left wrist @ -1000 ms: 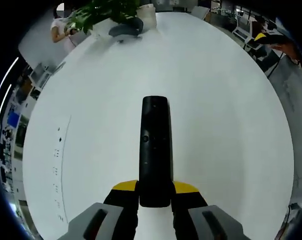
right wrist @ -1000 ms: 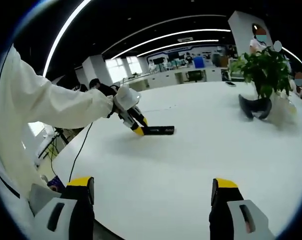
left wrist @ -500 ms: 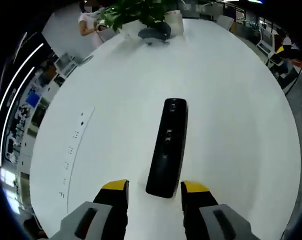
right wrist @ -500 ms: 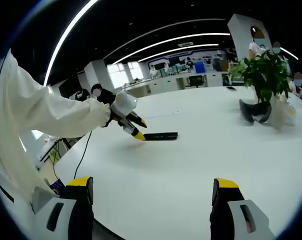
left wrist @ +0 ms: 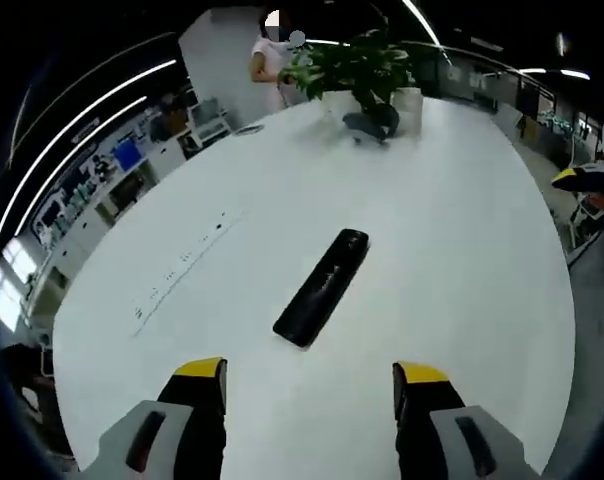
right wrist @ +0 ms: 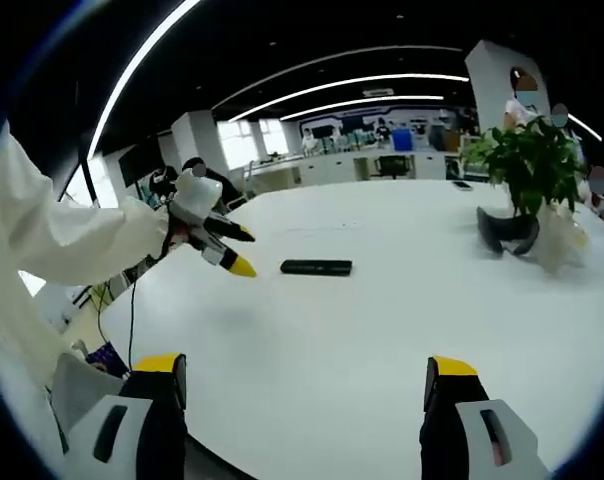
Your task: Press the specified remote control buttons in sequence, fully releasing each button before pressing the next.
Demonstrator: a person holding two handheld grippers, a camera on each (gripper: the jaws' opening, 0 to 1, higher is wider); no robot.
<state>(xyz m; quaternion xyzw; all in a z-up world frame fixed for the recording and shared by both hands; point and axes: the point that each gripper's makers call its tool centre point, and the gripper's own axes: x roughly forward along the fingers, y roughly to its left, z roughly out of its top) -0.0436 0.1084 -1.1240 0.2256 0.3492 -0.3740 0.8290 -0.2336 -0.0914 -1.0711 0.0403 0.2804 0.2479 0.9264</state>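
Left gripper [left wrist: 310, 385] spread, above white table [left wrist: 462, 260]; remote [left wrist: 322, 287] flat ahead, apart. Right gripper [right wrist: 300, 380] spread, remote well beyond. Potted plant [right wrist: 527, 165] at far edge; office room behind.

Remote [left wrist: 322, 287] buttons too small, perhaps blurred, to tell apart

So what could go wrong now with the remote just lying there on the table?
1. The remote lies loose on the smooth white table, nothing holding it. A press with a hand-held gripper tip might push it sideways instead of pushing a button.
2. The left hand-held gripper is open and off the remote, so it may come back down on the wrong button.
3. The buttons look too small to tell apart from here, so aiming could be hard.
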